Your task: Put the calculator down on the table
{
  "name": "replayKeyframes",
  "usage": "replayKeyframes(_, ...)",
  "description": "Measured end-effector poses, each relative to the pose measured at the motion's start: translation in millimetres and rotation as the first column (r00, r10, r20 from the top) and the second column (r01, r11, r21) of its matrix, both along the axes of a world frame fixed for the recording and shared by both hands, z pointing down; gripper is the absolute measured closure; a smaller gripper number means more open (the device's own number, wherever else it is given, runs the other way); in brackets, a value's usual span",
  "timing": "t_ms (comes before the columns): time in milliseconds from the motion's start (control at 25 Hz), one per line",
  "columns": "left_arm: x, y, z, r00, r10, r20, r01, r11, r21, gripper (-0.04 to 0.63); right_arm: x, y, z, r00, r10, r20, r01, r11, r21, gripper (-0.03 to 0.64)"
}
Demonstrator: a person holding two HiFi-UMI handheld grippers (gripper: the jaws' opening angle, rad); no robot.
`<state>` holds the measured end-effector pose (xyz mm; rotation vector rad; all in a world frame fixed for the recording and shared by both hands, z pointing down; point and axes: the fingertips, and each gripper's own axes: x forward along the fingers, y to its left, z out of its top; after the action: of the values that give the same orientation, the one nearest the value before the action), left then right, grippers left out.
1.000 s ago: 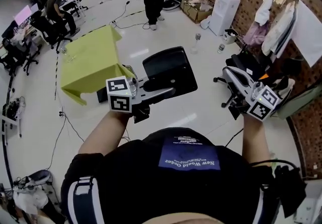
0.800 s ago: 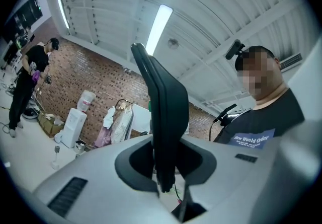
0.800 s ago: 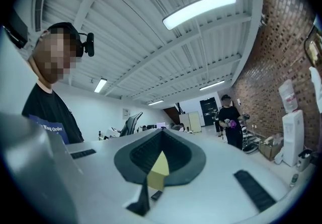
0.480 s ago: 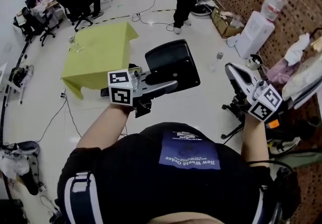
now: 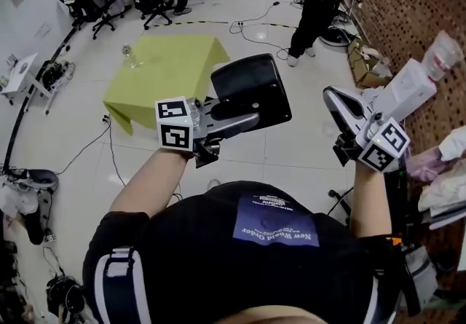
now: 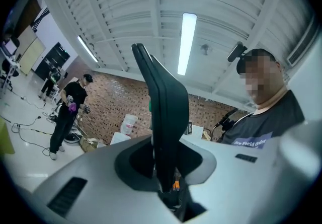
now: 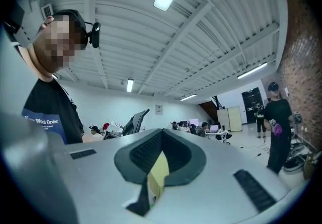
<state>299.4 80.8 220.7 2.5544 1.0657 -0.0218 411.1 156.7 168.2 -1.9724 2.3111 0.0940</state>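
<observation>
Nearest, a black shirt (image 5: 269, 242) and two bare forearms. Just ahead, left gripper (image 5: 240, 120), jaws clamped on the near edge of the black calculator (image 5: 251, 89), carried roughly flat in the air over the pale floor, not on the table. To its right, right gripper (image 5: 348, 110), jaws pressed together, gripping nothing. Farther off, past the calculator's left side, table (image 5: 171, 71) draped in yellow-green cloth, a clear glass item (image 5: 131, 57) near its far left corner. Farther still, person in black (image 5: 318, 2) standing; seated people at desks in the far left corner.
</observation>
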Motion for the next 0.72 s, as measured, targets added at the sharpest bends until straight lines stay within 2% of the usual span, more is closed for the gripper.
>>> replayKeyframes(120,13,-48,2,1.000,-0.010,-0.019,0.010,1.000,-0.010,0.520,13,-53,4,1.000,-0.009,-0.004,0.009,1.000,-0.011,0.629)
replayKeyframes(320,45,-139,-4,0.999,0.006,-0.041,-0.004,0.999,0.049,0.520,39,-150,-14,1.000,-0.009,-0.030,0.010,1.000,0.006,0.629)
replayKeyframes(520,65,-230,-21,0.998,0.034,-0.057,-0.030,0.997,0.067,0.520,62,-239,-29,0.999,0.018,-0.048,-0.017,1.000,0.024,0.629)
replayKeyframes(720,88,-280,-31,0.998,0.029,-0.060,-0.026,0.999,0.045,0.520,79,-297,-33,0.998,-0.026,-0.058,0.027,1.000,0.002,0.629)
